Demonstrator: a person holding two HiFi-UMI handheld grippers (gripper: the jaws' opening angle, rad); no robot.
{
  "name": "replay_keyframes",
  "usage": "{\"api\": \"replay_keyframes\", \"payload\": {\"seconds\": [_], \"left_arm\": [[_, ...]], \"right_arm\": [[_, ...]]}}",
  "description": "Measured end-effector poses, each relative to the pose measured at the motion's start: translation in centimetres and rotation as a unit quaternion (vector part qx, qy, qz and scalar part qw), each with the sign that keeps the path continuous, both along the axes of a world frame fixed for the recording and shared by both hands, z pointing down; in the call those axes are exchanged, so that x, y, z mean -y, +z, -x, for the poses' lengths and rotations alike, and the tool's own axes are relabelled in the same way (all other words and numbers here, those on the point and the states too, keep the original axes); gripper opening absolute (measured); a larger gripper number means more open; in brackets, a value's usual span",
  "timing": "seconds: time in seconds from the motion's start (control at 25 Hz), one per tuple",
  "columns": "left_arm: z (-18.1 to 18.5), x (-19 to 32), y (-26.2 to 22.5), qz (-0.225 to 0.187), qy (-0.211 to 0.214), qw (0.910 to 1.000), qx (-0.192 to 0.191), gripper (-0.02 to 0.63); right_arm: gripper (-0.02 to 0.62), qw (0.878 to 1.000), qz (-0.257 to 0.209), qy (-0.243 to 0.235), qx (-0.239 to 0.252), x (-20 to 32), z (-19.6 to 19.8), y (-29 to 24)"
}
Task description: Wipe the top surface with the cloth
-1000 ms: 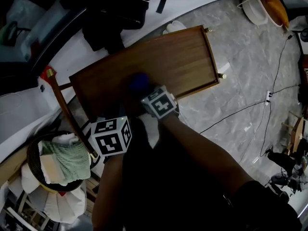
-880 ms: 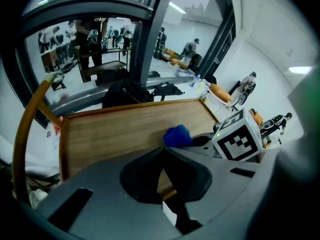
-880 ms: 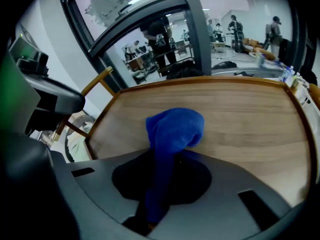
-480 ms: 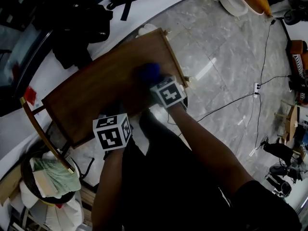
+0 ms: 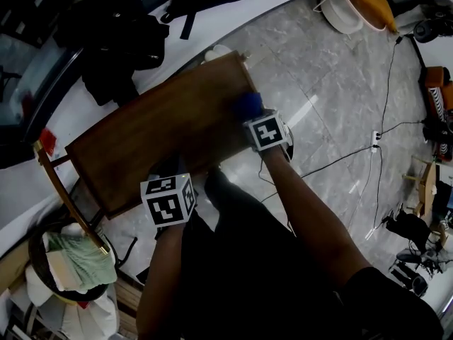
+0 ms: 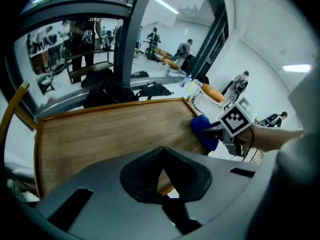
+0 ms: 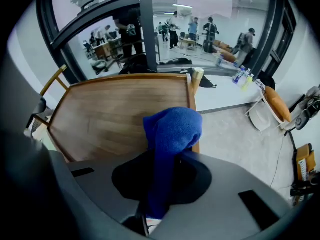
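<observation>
1. Looking down from the head view, a wooden table top (image 5: pixel 148 140) stands aslant on a grey marble floor (image 5: pixel 333 91). The right gripper (image 5: pixel 253 117) reaches to the table's right-hand edge with a blue cloth (image 5: pixel 248 104) bunched at its tip, and the cloth lies on the wood near that edge. The left gripper (image 5: pixel 170 179) is at the near edge of the top, well apart from the cloth, its marker cube facing up. A basket (image 5: pixel 39 250) holding a green towel (image 5: pixel 88 257) stands by the table's left end. Black cables (image 5: pixel 340 158) trail over the floor to the right.

2. In the left gripper view, the left gripper (image 6: pixel 162 176) has its jaws drawn together with nothing between them, just over the near edge of the table top (image 6: pixel 110 134). Across the wood, the cloth (image 6: pixel 204 130) is pressed to the far right edge by the right gripper (image 6: pixel 214 132).

3. In the right gripper view, the right gripper (image 7: pixel 160 184) is clamped on the cloth (image 7: pixel 172 131). A strip of it runs down between the jaws, and the bunched end rests on the table top (image 7: pixel 110 114) beside its right rim. The floor (image 7: pixel 235 129) lies beyond, and a white basin (image 7: pixel 260 116) stands on it.
</observation>
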State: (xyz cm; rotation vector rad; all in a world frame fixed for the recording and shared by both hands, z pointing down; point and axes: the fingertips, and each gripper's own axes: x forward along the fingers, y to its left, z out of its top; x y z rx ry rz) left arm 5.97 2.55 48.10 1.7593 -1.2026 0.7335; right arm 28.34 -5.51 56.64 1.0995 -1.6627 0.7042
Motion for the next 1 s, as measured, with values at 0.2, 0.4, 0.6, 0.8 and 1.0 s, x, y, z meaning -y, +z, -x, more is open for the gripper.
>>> {"api": "replay_keyframes", "payload": {"seconds": [0.2, 0.4, 0.6, 0.8, 1.0], "left_arm": [[4.9, -2.0, -2.1, -0.008, -0.012, 0.9999, 0.005, 0.009], [14.3, -5.3, -5.1, -0.015, -0.057, 0.9980, 0.022, 0.009], [23.8, -8.8, -6.0, -0.011, -0.099, 0.9935, 0.055, 0.009], [31.0, -11.4, -5.5, 0.001, -0.120, 0.9895, 0.081, 0.009], [33.9, -12.4, -4.4, 0.010, -0.129, 0.9885, 0.079, 0.009]], "right_arm": [[0.062, 0.997, -0.045, 0.021, 0.057, -0.2, 4.0, -2.6], [0.063, 0.976, -0.033, -0.024, 0.213, -4.5, 21.5, -5.6], [0.063, 0.947, 0.022, -0.086, 0.308, -11.1, 38.7, -5.0], [0.063, 0.930, 0.076, -0.129, 0.334, -16.9, 49.3, -2.3], [0.063, 0.934, 0.117, -0.158, 0.299, -20.3, 52.8, 1.3]]}}
